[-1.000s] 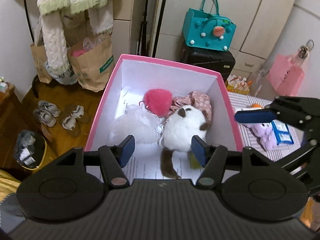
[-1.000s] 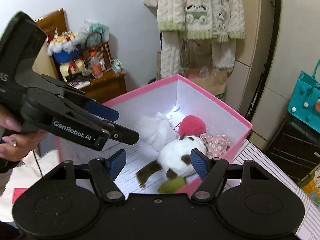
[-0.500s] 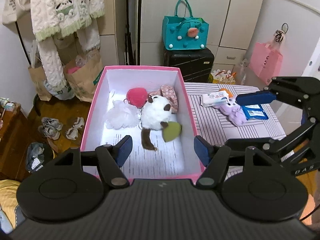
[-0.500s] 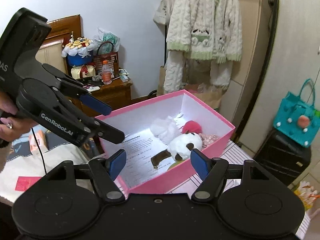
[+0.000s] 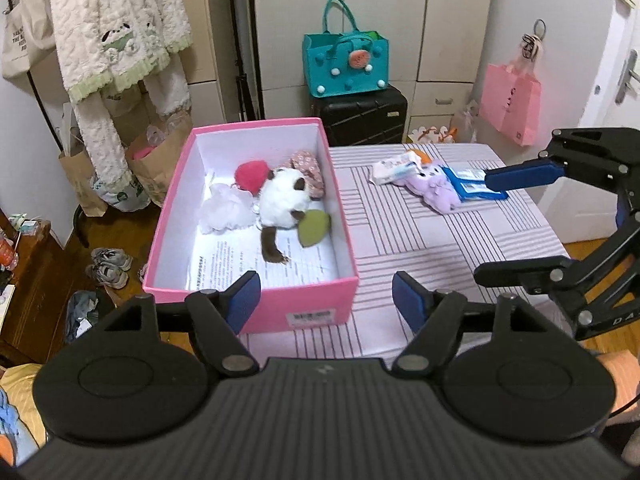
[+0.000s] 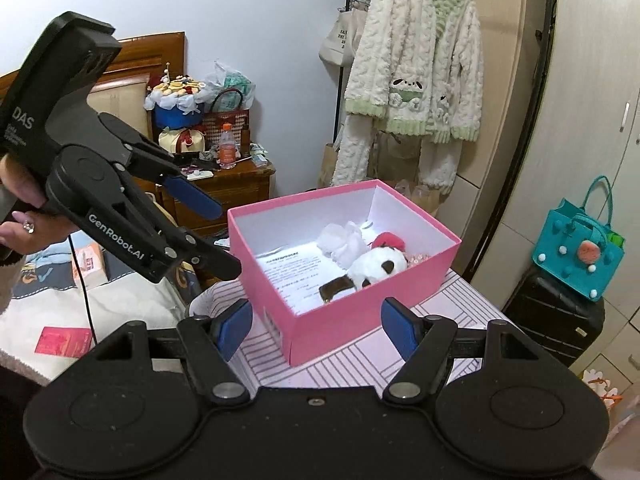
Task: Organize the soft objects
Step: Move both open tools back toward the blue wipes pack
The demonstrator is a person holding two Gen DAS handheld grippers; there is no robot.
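My left fingers (image 5: 326,298), just widening, and my right fingers (image 6: 316,326) stand wide and empty. The white-and-brown plush (image 5: 285,202) lies in the pink cardboard box (image 5: 256,312) at the counter's left edge; the purple plush (image 5: 434,190) waits near its far edge, to be boxed next, I judge.

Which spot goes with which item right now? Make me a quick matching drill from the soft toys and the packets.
Items:
1. white plush
2. purple plush
3. pink pompom
4. blue packet

Places:
A. on the striped tablecloth, left of the blue packet
B. in the pink box, against its far end
C. in the pink box, green leaf beside it
D. on the tablecloth, farthest right

Pairs: 1-C, 2-A, 3-B, 4-D
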